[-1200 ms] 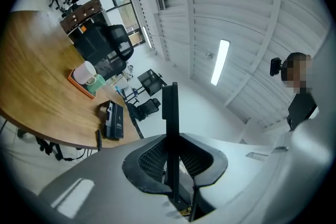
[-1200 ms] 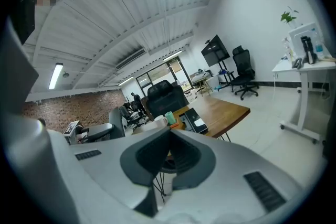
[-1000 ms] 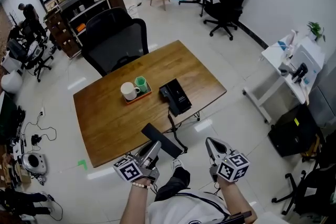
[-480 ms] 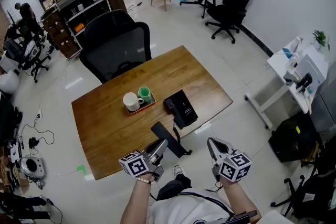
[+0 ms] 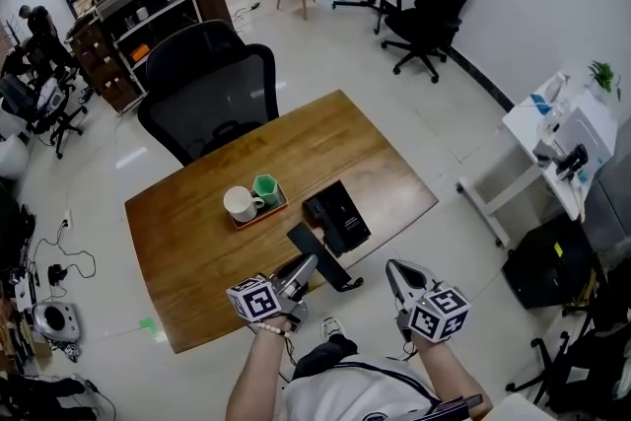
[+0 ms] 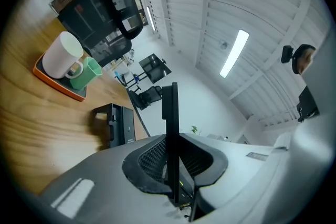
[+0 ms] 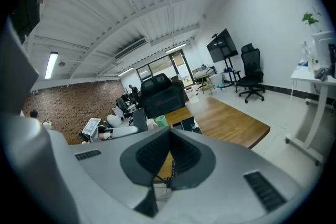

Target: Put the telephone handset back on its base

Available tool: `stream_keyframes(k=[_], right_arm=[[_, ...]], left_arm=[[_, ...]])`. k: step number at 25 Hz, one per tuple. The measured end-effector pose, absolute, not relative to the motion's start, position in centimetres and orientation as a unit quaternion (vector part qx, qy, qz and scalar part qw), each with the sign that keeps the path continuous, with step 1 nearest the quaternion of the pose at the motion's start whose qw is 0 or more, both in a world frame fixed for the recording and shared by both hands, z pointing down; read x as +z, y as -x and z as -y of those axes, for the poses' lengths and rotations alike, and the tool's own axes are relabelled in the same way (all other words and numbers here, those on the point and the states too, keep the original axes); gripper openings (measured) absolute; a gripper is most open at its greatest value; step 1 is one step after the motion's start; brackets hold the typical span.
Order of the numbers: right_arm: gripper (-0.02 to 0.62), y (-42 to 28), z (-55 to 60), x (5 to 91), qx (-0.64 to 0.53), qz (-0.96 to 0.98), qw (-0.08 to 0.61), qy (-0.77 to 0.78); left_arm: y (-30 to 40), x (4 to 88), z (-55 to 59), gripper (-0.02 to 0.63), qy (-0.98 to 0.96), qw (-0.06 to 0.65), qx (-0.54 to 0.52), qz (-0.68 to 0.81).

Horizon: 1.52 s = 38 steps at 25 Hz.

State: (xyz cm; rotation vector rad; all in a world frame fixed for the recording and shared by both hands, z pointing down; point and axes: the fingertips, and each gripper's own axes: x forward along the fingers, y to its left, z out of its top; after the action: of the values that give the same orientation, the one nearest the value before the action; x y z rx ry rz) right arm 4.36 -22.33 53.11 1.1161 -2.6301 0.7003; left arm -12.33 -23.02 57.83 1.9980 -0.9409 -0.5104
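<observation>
Handset (image 5: 323,258) clamped edge-on between the jaws of the left hand-held gripper (image 5: 299,276), held over the near edge of the table (image 5: 197,242) — just beside its base (image 5: 336,216). Right hand-held gripper (image 5: 396,277) — jaws together, nothing between them.

Wood table (image 5: 187,232) — smooth, satin, matt black handset (image 5: 325,261)

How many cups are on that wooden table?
2: a white mug and a green cup, side by side on the orange tray. Nothing seems to hide more.
</observation>
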Motion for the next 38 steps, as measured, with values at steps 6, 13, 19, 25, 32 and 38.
stream_keyframes(k=[6, 13, 19, 25, 32, 38], right_arm=[[0.000, -4.1, 23.9, 53.9, 0.241, 0.888, 0.096, -0.379], [0.000, -3.7, 24.9, 54.2, 0.244, 0.888, 0.097, -0.378], [0.000, -3.5, 25.7, 54.9, 0.246, 0.885, 0.097, -0.384], [0.000, -4.1, 26.5, 55.2, 0.251, 0.878, 0.092, -0.397], [0.000, -5.2, 26.4, 55.7, 0.260, 0.868, 0.091, -0.412], [0.000, -6.1, 26.3, 55.9, 0.262, 0.863, 0.092, -0.422]], left_arm=[[12.2, 58.9, 25.3, 0.071, -0.797, 0.429, -0.198, 0.376], [12.4, 60.7, 27.1, 0.071, -0.793, 0.444, -0.190, 0.372], [12.7, 63.8, 29.7, 0.071, -0.792, 0.457, -0.168, 0.369], [12.1, 65.9, 32.1, 0.071, -0.789, 0.469, -0.164, 0.363], [11.9, 68.9, 33.3, 0.071, -0.774, 0.491, -0.163, 0.366], [11.8, 70.6, 33.7, 0.071, -0.762, 0.506, -0.173, 0.364]])
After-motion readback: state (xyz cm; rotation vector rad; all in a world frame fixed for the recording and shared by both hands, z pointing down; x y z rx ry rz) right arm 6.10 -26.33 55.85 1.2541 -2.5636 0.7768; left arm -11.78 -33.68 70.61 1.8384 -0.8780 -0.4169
